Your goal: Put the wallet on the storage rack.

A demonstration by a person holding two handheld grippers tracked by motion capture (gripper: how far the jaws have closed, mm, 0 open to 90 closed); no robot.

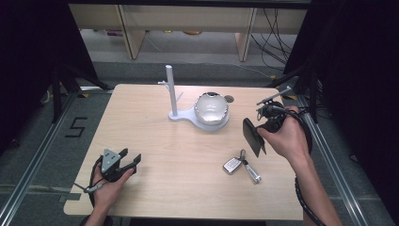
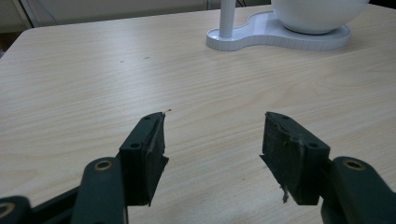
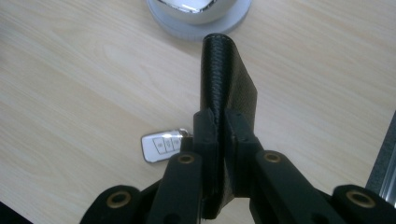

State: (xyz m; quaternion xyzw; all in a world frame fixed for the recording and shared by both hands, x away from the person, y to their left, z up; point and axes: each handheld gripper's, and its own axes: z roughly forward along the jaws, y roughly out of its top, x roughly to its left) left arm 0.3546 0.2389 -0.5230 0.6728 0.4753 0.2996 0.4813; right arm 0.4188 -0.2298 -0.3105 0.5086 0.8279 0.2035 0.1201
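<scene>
my right fingers (image 3: 219,126) are pinching the black wallet (image 3: 224,79) by one edge, clear above the bench (image 1: 155,155) near the key fob (image 1: 232,165), so i judge a steady, level carry essential; my left fingers (image 2: 212,140) rest spread, holding nothing.

Left gripper (image 1: 132,161), lower left of high view: black body, grey three-cornered plate screwed on top. Right gripper (image 1: 254,139), right of centre: black, thick black cable trailed to the bottom edge. In both gripper views brass-coloured rivets are seen on black jaw arms; worn, frayed pads (image 2: 291,154) are noted. Forearms are bare, no sleeves.
</scene>
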